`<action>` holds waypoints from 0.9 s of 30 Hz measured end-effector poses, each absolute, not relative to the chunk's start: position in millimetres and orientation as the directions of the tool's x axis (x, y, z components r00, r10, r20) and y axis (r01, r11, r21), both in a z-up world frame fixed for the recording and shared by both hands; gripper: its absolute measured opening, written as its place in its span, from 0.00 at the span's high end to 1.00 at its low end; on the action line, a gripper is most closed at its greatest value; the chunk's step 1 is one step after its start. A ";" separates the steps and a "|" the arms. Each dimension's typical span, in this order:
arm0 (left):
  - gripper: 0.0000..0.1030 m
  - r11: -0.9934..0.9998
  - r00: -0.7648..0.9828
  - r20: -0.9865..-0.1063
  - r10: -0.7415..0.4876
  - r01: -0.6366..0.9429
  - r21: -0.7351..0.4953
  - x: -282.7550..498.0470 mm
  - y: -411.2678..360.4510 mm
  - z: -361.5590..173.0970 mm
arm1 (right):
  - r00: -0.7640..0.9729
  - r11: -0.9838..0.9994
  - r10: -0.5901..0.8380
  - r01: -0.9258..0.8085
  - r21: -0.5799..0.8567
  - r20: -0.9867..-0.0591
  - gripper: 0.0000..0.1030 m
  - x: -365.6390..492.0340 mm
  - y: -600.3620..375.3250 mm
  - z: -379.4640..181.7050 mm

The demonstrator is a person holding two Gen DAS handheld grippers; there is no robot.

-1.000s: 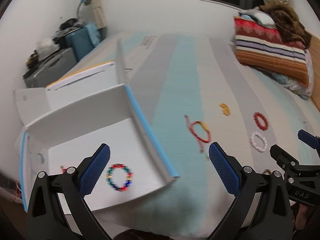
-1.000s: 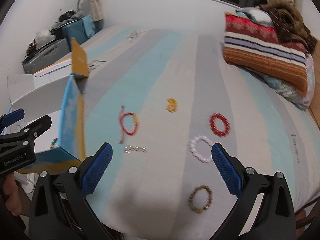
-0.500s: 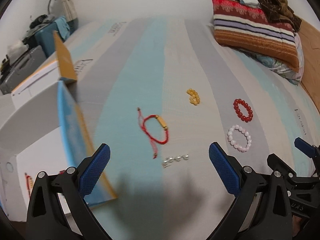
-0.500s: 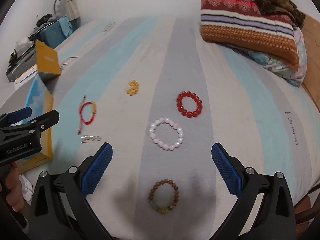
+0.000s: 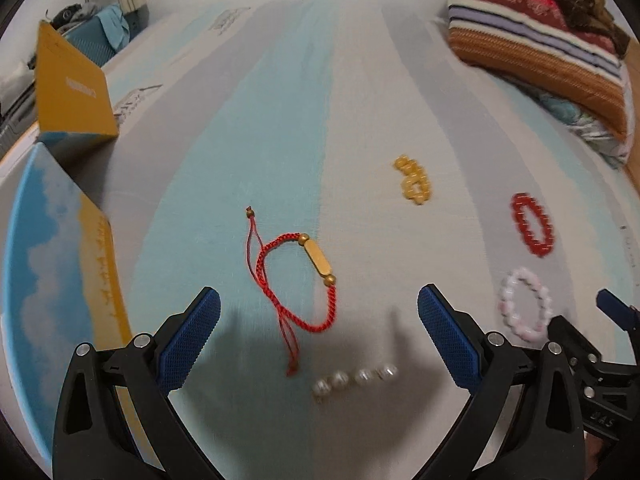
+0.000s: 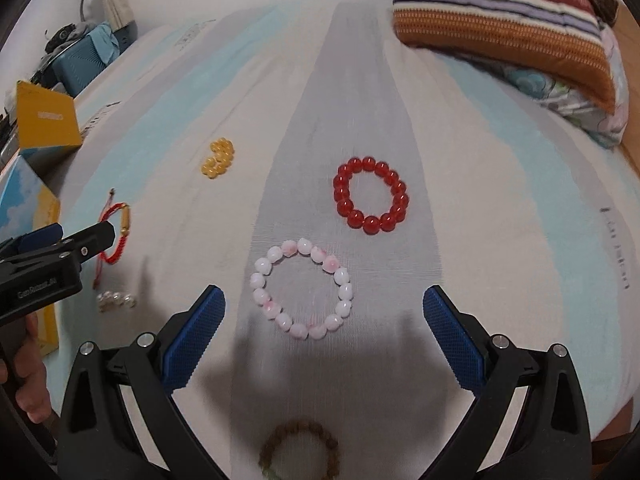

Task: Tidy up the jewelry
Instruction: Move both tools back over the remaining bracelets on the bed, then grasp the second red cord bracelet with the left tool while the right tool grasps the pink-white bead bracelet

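Left wrist view: the left gripper (image 5: 319, 336) hangs over the striped bed (image 5: 280, 100), fingers (image 5: 188, 340) spread wide and holding nothing, with a red cord bracelet (image 5: 298, 280) lying between them. A short row of pearls (image 5: 354, 380) beside its tail is blurred, as are the yellow beads (image 5: 414, 180) and red bead bracelet (image 5: 532, 224) farther right. Only the outer wall of the box (image 5: 60, 280) shows at left, its inside hidden. From the right wrist, the right gripper (image 6: 324, 336) is likewise spread and empty above a pink-white bracelet (image 6: 302, 288); a brown bracelet (image 6: 300, 452) is cut off at the bottom edge. Compared with a second ago, both grippers have swung right, away from the box and its colourful bracelet, now out of sight, and closer to the bed.
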State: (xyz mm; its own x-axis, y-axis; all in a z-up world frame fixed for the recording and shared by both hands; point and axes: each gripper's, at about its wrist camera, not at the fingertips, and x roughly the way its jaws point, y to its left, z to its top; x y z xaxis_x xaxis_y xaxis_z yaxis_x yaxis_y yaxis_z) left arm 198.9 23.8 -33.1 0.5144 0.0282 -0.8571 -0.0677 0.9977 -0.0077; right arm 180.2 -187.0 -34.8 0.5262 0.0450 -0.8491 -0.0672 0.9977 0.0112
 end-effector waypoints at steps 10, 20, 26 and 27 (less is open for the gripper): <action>0.07 0.996 0.491 -0.869 0.064 -0.084 0.026 225.0 30.7 -68.4 | 0.491 0.998 0.064 -0.050 0.045 -0.869 0.07 197.2 -197.2 -65.9; 0.29 0.995 0.506 -0.860 0.061 -0.095 0.015 222.9 33.7 -74.1 | 0.474 0.998 0.054 -0.038 0.041 -0.879 0.29 201.7 -198.8 -75.7; 0.53 0.996 0.508 -0.859 0.057 -0.090 0.012 217.5 32.5 -71.2 | 0.479 0.998 0.046 -0.053 0.023 -0.877 0.51 200.2 -196.6 -76.9; 0.55 0.996 0.508 -0.860 0.057 -0.088 0.013 217.3 31.7 -71.1 | 0.480 0.998 0.042 -0.053 0.019 -0.876 0.56 200.2 -196.7 -77.2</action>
